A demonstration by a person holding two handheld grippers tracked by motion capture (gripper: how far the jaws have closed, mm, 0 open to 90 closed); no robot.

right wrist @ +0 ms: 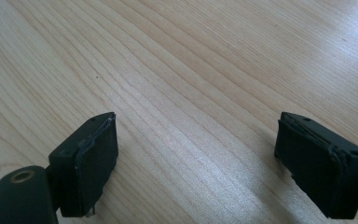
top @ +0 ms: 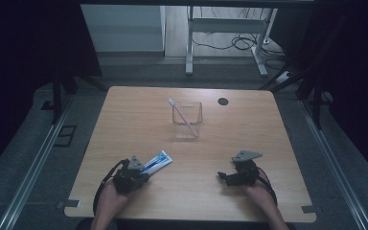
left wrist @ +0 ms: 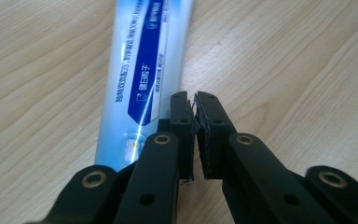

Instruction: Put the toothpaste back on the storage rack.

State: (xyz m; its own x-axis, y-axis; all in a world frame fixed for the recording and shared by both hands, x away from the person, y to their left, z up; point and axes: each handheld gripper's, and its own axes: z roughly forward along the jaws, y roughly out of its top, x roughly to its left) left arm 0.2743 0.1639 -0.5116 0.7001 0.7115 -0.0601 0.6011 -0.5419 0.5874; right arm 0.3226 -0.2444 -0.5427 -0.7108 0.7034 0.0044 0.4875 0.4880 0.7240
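The left gripper [left wrist: 192, 100], fingers closed and empty, lay beside the toothpaste tube [top: 156, 162] at the counter's [top: 124, 120] near left, apparently to nudge it, while the right gripper [top: 224, 176] rested wide open.

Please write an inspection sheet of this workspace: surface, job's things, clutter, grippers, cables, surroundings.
Surface: wooden table, with a dark round hole near the far edge.
Job's things: toothpaste tube lying flat; toothbrush leaning in a clear container.
Clutter: nothing seen.
Grippers: left gripper jaws shut, empty, beside the tube; right gripper jaws open, empty.
Cables: black cables on the floor beyond the table.
Surroundings: white desk frame, dark curtains.
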